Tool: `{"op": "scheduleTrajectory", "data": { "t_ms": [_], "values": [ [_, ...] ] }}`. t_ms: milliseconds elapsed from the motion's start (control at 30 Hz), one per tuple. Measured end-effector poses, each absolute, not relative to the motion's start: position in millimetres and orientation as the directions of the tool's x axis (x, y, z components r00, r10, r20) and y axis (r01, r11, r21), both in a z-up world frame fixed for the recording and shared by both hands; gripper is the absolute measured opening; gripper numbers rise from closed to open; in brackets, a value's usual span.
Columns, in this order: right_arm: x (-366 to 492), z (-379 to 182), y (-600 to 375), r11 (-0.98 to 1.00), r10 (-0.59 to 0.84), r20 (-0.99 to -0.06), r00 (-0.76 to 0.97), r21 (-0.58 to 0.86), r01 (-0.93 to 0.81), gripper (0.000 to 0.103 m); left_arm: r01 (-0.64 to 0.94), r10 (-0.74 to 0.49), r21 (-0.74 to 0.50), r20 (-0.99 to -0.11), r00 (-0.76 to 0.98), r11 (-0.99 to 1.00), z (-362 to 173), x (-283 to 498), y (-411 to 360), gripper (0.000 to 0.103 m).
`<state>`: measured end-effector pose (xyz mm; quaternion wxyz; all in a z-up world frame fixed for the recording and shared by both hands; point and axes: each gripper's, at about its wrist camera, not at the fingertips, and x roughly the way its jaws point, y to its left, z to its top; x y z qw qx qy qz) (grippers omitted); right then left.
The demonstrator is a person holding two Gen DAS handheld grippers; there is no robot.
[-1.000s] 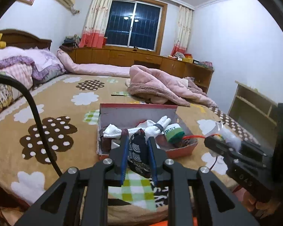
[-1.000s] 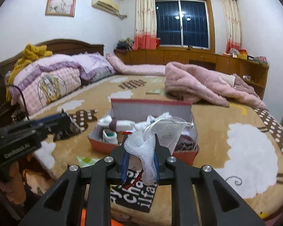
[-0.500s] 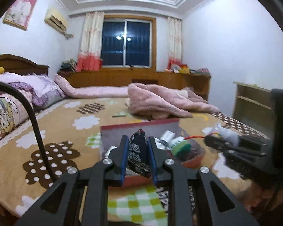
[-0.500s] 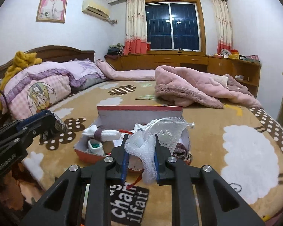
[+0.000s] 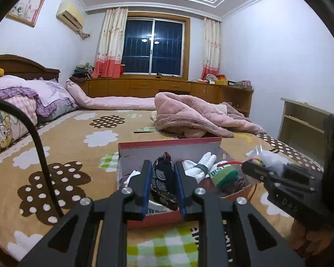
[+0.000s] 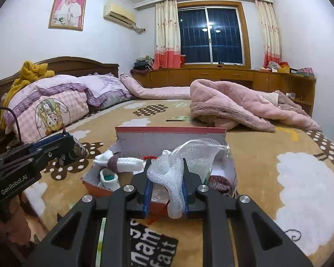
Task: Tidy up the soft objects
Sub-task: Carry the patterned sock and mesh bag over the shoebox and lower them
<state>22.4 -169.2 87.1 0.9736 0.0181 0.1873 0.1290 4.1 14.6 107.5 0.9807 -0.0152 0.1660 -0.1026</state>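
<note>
While each claw grips a pouch [image 5: 163, 183], socks [image 5: 199, 166] crowd the box [image 6: 171, 136].

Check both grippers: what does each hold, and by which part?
Left gripper pinches the dark patterned sock across its middle. Right gripper clamps the white mesh bag by its bunched lower end.

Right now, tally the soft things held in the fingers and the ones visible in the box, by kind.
Dark wave-pattern pouch, held by left gripper: 1
White mesh bag, held by right gripper: 1
White rolled sock bundles in the red box: 2
Green-and-white sock roll: 1
Maroon knit item: 1
Total: 6
</note>
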Motion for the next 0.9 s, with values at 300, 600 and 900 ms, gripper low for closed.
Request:
{"op": "scheduleTrajectory", "data": {
  "t_ms": [300,600,900],
  "values": [
    [43,82,-169,0.972,0.234,-0.386,0.892,0.096,-0.213,0.021,0.231,-0.248,-0.089,-0.344,0.906,0.969,97,32,10,0.021],
    [47,90,-168,0.955,0.298,-0.342,0.891,0.102,-0.279,0.022,0.241,-0.284,-0.159,-0.359,0.889,0.957,93,47,18,0.021],
    [80,77,-165,0.957,0.290,-0.383,0.877,0.103,-0.272,0.022,0.255,-0.280,-0.115,-0.399,0.873,0.960,84,66,4,0.021]
  ]
}}
